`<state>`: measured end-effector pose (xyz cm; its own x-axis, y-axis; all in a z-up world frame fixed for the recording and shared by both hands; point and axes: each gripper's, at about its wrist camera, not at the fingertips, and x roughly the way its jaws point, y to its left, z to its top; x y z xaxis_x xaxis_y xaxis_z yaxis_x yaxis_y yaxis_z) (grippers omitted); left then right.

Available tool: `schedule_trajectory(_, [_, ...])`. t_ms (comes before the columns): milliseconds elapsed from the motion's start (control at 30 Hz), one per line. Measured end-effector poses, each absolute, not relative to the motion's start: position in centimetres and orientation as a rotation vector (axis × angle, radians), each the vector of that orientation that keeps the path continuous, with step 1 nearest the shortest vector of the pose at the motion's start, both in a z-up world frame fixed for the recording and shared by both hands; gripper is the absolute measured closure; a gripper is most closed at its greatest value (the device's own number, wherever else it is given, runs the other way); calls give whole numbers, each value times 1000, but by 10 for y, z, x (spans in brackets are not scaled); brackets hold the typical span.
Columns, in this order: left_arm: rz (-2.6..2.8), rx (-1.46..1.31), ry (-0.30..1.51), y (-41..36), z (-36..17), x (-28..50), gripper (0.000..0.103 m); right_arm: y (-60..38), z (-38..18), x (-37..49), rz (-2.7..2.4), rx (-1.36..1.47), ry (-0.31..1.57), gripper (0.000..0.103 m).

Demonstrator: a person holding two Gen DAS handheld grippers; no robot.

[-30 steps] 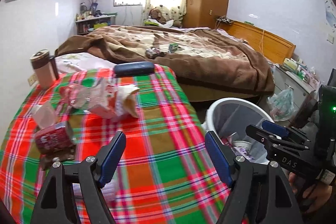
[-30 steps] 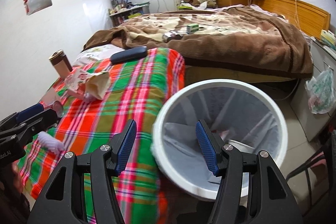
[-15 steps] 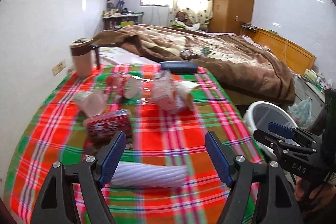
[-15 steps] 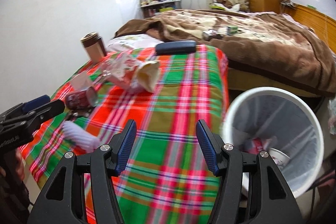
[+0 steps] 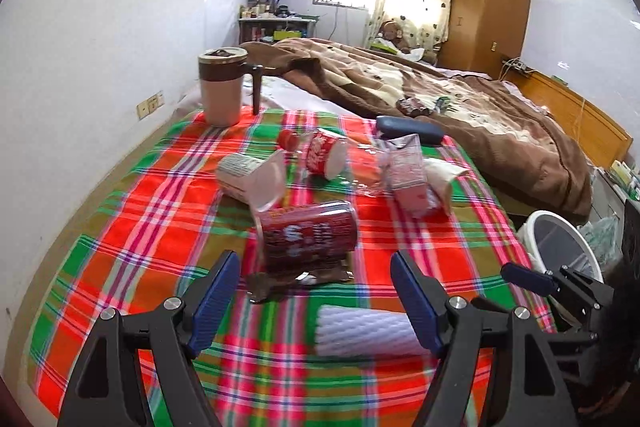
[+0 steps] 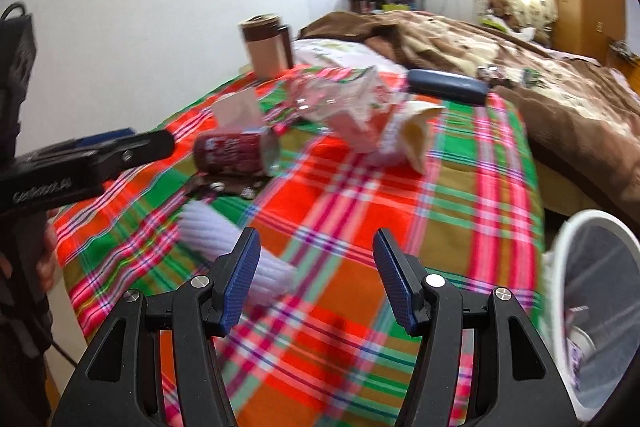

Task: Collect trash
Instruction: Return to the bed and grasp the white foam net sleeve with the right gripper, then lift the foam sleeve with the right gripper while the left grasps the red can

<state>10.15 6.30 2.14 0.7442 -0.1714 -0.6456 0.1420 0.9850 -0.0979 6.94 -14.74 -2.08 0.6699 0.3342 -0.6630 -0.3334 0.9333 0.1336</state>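
Trash lies on a plaid-covered table [image 5: 160, 227]: a red can [image 5: 308, 235] on its side over a dark wrapper [image 5: 296, 277], a white ribbed cup [image 5: 368, 331], a white paper cup [image 5: 256, 175], a red-labelled cup [image 5: 324, 155], a crumpled carton [image 5: 408, 179]. My left gripper [image 5: 316, 299] is open and empty, just short of the can, with the ribbed cup by its right finger. My right gripper [image 6: 316, 279] is open and empty above the table; the ribbed cup [image 6: 224, 235] lies by its left finger. The white bin [image 6: 596, 307] stands at the table's right.
A brown-lidded mug [image 5: 224, 87] and a dark blue case [image 5: 408, 131] stand at the table's far side. A bed with a brown blanket [image 5: 460, 107] lies beyond. The bin also shows in the left wrist view [image 5: 560, 247], with trash in it.
Both grippers have swung left from the bin toward the table's trash. The left one has come closer to the red can and ribbed cup. Both stayed open.
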Motion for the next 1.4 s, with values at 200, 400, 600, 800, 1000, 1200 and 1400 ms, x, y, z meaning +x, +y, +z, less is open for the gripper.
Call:
schedule_trajectory(200, [-174, -46, 738, 74, 15, 116, 26, -125, -25, 77, 484, -21, 770, 43])
schedule_trajectory(400, [-176, -59, 759, 85, 9, 130, 26, -104, -33, 77, 537, -110, 789, 43])
schedule_trajectory(600, [-183, -47, 767, 89, 3, 143, 26, -100, -39, 85, 568, -111, 837, 43])
schedule_trajectory(800, [-220, -9, 787, 83, -3, 161, 26, -102, -42, 82, 576, -107, 874, 64])
schedule_trajectory(1000, [-242, 3, 799, 82, -8, 182, 26, -117, -41, 81, 525, -78, 891, 78])
schedule_trajectory(1200, [-264, -4, 819, 78, -14, 192, 26, -144, -38, 83, 434, 33, 886, 78])
schedule_trajectory(1400, [-337, -9, 863, 59, -26, 186, 26, -168, -32, 75, 358, 111, 851, 78])
